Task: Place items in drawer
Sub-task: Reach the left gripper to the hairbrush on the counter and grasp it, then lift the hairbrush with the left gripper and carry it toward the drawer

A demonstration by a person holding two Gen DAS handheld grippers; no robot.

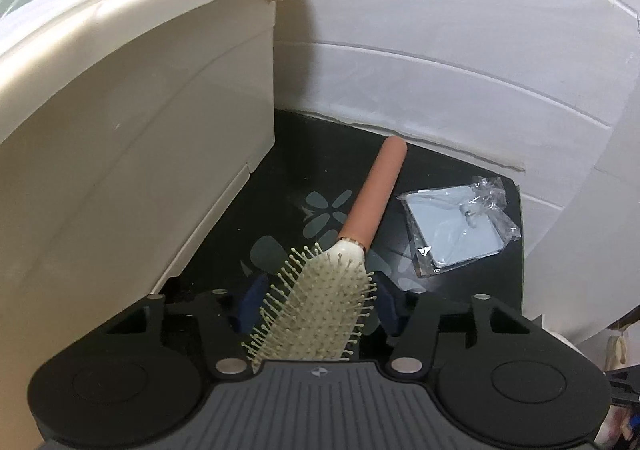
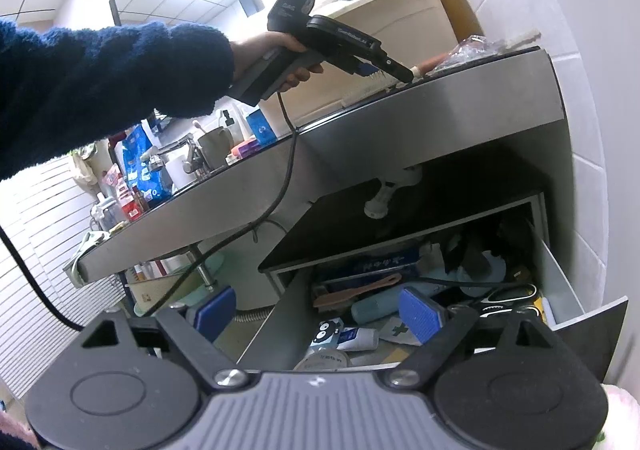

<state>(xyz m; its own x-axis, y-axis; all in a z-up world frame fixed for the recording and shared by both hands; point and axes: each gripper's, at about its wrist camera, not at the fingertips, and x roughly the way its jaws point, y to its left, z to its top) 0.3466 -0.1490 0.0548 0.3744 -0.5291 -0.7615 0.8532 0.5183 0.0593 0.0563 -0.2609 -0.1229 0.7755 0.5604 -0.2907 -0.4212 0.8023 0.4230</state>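
Your task has barely begun: the hairbrush lies on the dark surface, just beside the beige bin, and the plastic-wrapped packet waits near its handle. The drawer below stands open, already cluttered. You tilt the left gripper steeply down, its fingers clamped on the bristled head of the brush. Your right gripper hangs nearly level before the drawer, fingers apart, holding nothing. Lifting and lowering the brush remains.

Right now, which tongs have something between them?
The left tongs, clamped on the hairbrush head; the right tongs gape empty above the open drawer.
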